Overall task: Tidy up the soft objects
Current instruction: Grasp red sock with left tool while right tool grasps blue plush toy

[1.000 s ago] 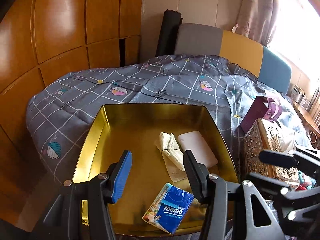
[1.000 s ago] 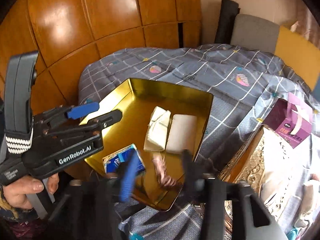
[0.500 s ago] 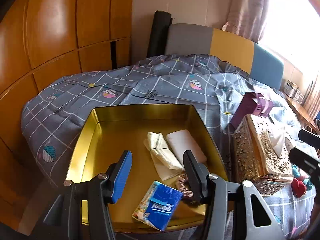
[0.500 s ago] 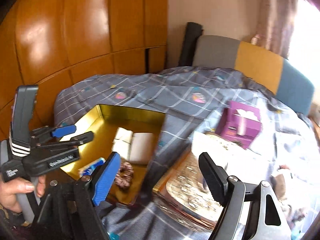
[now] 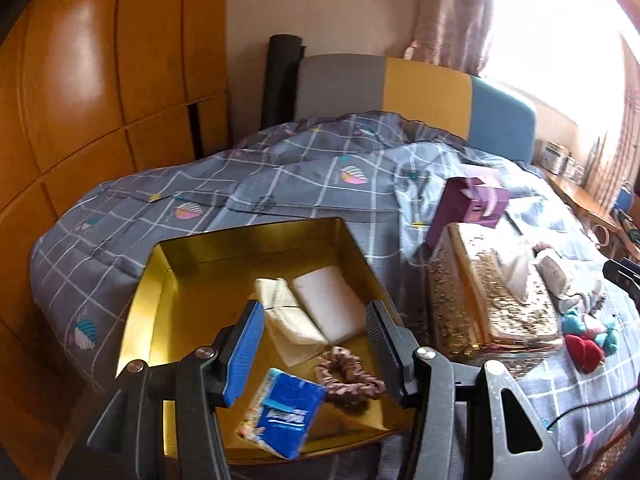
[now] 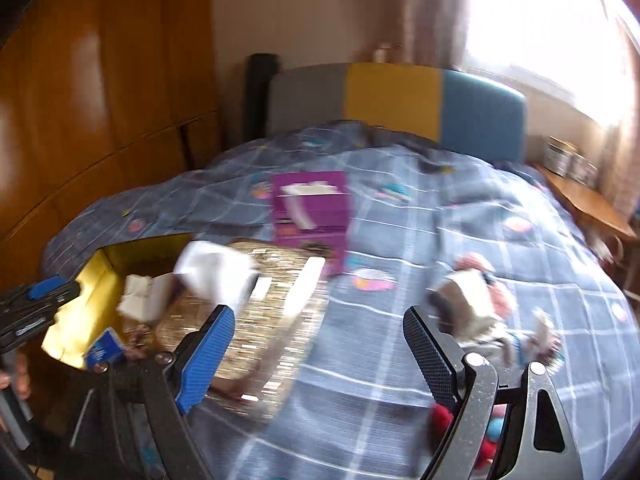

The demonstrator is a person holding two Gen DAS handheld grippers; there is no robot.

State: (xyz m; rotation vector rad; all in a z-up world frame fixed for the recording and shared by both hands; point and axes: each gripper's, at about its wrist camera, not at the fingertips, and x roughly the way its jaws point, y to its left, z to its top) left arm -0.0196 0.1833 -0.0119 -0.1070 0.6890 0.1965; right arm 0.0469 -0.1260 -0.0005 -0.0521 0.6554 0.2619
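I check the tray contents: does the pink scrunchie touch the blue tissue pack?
Cannot tell. In the left wrist view the scrunchie lies right beside the tissue pack in the gold tray; their edges meet or overlap, and no clear gap or contact shows.

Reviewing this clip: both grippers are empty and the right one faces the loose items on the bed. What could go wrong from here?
The right-wrist view is motion-blurred, so the open right gripper may misjudge the small soft toys heaped together and pinch quilt instead. The tissue pack lies near the gold tray's front edge by the open left gripper; a nudge might tip it out.
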